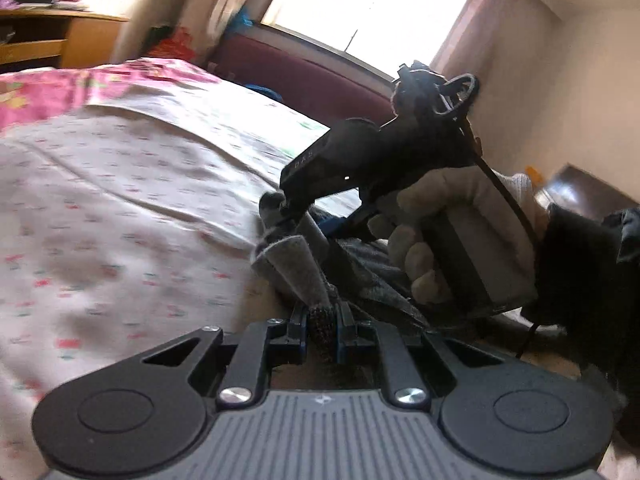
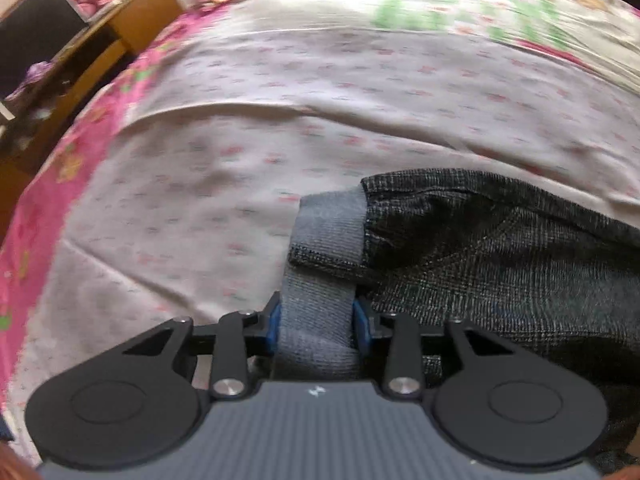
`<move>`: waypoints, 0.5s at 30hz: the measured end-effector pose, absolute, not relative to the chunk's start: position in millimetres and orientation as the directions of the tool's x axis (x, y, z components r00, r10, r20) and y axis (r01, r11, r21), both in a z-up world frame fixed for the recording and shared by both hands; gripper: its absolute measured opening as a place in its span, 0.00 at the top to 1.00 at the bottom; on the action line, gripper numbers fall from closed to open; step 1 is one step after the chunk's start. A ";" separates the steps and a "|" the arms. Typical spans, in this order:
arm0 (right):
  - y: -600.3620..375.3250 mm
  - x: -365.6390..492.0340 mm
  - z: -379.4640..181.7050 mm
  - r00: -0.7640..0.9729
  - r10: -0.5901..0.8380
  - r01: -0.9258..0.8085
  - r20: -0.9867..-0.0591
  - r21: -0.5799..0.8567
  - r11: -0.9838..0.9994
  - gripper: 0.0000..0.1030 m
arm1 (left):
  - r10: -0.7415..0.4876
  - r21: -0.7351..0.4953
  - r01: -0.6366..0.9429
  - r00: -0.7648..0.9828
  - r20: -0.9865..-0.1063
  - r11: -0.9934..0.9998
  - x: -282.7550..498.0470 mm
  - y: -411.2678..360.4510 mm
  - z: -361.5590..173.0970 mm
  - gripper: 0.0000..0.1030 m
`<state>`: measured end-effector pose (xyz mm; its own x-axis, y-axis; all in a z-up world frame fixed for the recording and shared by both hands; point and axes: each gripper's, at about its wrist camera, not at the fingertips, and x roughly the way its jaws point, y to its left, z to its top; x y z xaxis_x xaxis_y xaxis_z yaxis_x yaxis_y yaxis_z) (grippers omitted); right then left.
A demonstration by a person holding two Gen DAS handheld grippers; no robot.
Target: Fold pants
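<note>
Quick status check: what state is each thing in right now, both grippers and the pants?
Left gripper: shut on the pants' fabric.
Right gripper: shut on the grey cuff.
Pants: dark grey, bunched, partly lifted, on the bedsheet.
Gloved hand: holding the right gripper's handle.

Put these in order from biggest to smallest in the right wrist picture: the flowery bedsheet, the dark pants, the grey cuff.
1. Flowery bedsheet, filling most of the view.
2. Dark pants.
3. Grey cuff, smallest, though it sits close to the camera, so it looks bigger than it is.
</note>
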<state>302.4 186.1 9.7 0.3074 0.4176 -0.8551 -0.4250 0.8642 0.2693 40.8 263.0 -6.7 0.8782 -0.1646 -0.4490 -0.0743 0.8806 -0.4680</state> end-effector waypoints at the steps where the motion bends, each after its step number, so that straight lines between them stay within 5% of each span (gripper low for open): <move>1: 197.2 300.0 10.9 0.304 0.440 -0.446 -0.845 0.281 0.849 0.65 | -0.149 -0.474 -0.095 0.880 -0.451 0.875 34.7 271.2 -6.8 0.73; 3: 222.5 292.6 10.9 0.298 0.465 -0.487 -0.834 0.286 0.825 0.62 | -0.107 -0.467 -0.145 0.875 -0.471 0.872 23.3 283.6 -10.3 0.73; 5: 247.0 282.3 2.3 0.313 0.424 -0.537 -0.850 0.210 0.817 0.42 | -0.102 -0.473 -0.182 0.852 -0.513 0.862 15.4 295.4 -20.2 0.70; 8: 261.6 248.4 -2.3 0.410 0.372 -0.615 -0.833 0.048 0.787 0.40 | -0.101 -0.485 -0.240 0.811 -0.576 0.841 0.0 300.2 -38.8 0.69; 15: 154.8 185.4 34.5 0.455 0.551 -0.634 -0.700 0.179 0.752 0.38 | 0.001 -0.369 -0.287 0.790 -0.613 0.884 -23.5 287.2 -22.4 0.70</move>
